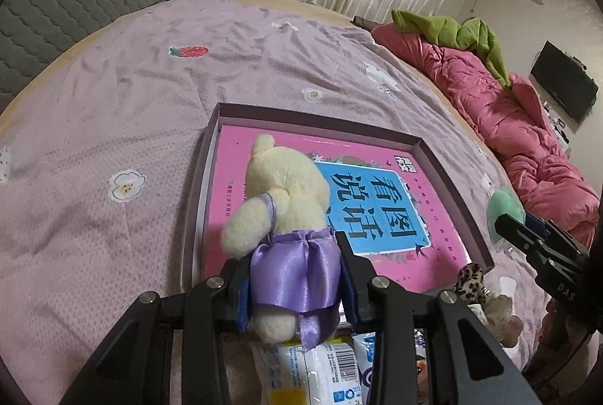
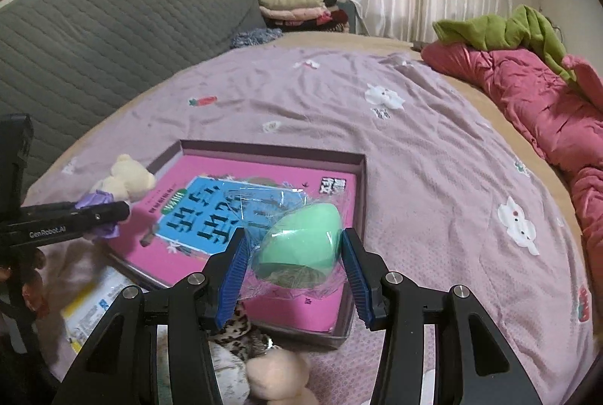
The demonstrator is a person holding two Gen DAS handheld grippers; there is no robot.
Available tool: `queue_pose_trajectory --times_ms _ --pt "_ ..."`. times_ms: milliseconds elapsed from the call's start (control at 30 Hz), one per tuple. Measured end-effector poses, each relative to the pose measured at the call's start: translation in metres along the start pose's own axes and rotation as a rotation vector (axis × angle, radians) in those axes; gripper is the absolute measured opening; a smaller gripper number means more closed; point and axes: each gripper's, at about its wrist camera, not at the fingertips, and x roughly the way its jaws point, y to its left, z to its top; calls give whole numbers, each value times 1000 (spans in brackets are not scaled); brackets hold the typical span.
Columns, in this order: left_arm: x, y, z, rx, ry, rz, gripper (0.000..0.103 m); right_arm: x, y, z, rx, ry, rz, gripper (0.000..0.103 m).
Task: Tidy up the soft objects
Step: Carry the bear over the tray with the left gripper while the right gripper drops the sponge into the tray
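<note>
The left gripper (image 1: 294, 276) clamped one fuzzy cream plush bear (image 1: 286, 194) in a shiny purple satin dress, over the shallow box (image 1: 433, 156). The right gripper (image 2: 294, 254) pinched one smooth green egg-shaped sponge (image 2: 301, 246) in crinkled clear wrap above the box's one glossy pink book (image 2: 211, 178).

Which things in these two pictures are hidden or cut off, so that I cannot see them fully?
- Teddy bear, left wrist view: its face is turned away, and the left tool covers its sides.
- Green sponge, right wrist view: a crinkled clear wrapper blurs its surface; whether the right tool presses on it is unclear.
- White packets, left wrist view: cut off by the bottom edge; print too small to read.
- Leopard-print toy, right wrist view: mostly behind the tool.
</note>
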Motion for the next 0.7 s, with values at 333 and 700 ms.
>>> queue_pose_trajectory --times_ms 333,700 --pt "15 2 2 3 37 19 37 27 -2 -4 -15 102 -7 51" --pt "24 1 1 12 62 34 37 42 4 -15 -54 181 -17 51"
